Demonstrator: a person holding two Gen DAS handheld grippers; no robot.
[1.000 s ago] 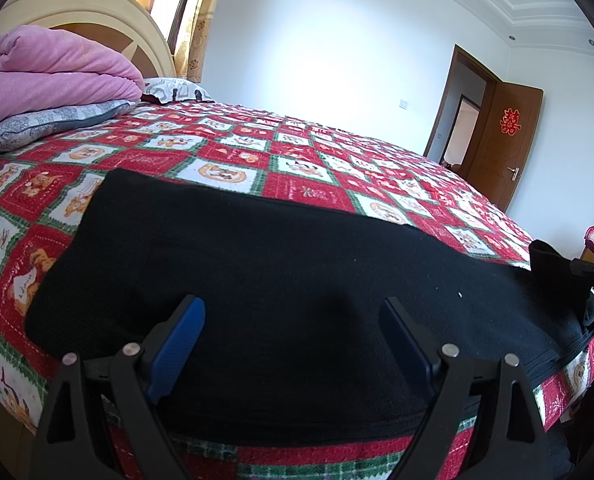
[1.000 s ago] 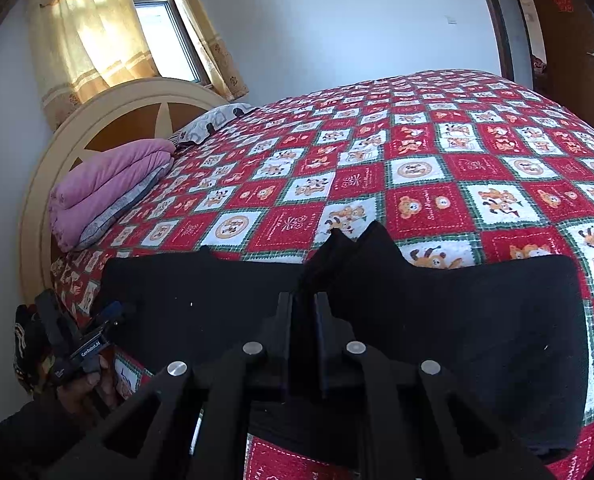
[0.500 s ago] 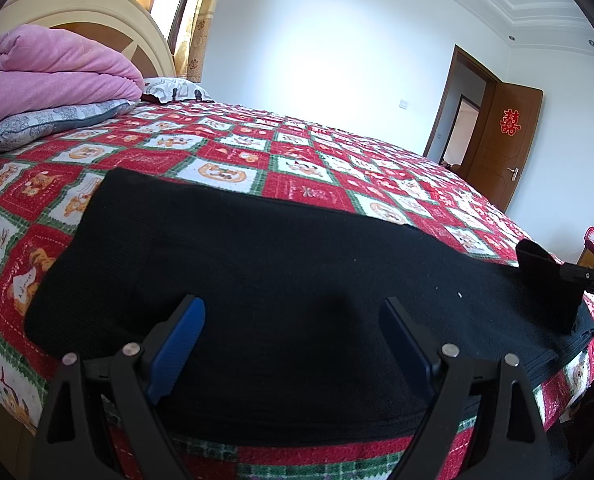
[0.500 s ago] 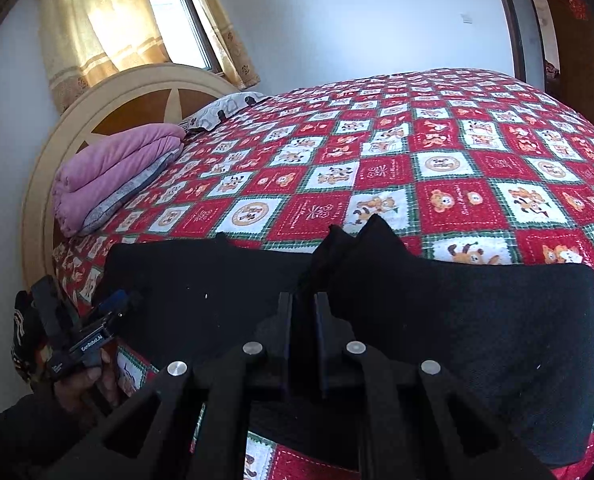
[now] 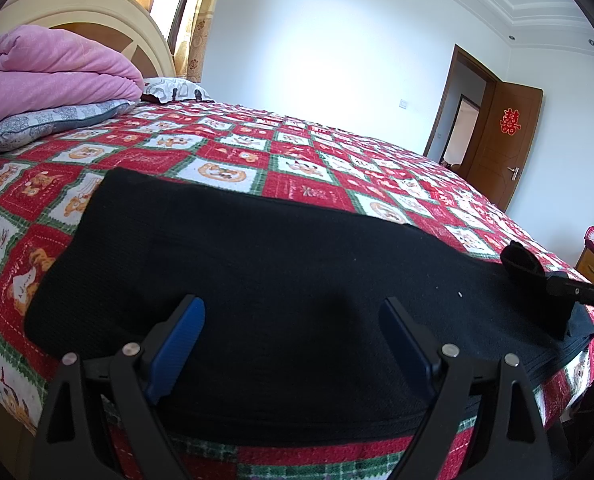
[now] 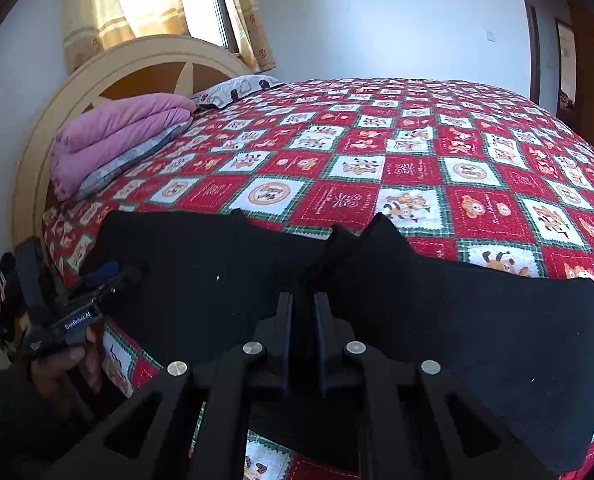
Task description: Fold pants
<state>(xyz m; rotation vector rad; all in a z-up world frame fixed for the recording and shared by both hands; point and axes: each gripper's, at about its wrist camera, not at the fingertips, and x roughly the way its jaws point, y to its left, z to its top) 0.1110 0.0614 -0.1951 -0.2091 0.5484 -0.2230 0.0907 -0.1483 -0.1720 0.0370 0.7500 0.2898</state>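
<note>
Black pants (image 5: 281, 292) lay flat along the near edge of the bed (image 5: 317, 168), on its red, white and green checked quilt. My right fingers (image 6: 303, 304) were closed together on a raised pinch of the cloth near one end of the garment, and that peak stood at about twelve o'clock from them. My left fingers (image 5: 293, 344) hung wide apart over the other end, holding nothing; whether their tips touched the fabric I could not tell. A pink folded duvet (image 5: 53, 68) sat by the headboard at roughly ten o'clock in the left view, well apart from the pants. I judged the step in hand to be taking hold of both ends for a fold. Next, my left fingers would need to drop and clamp on their end, then both ends lift together and carry over evenly.
</note>
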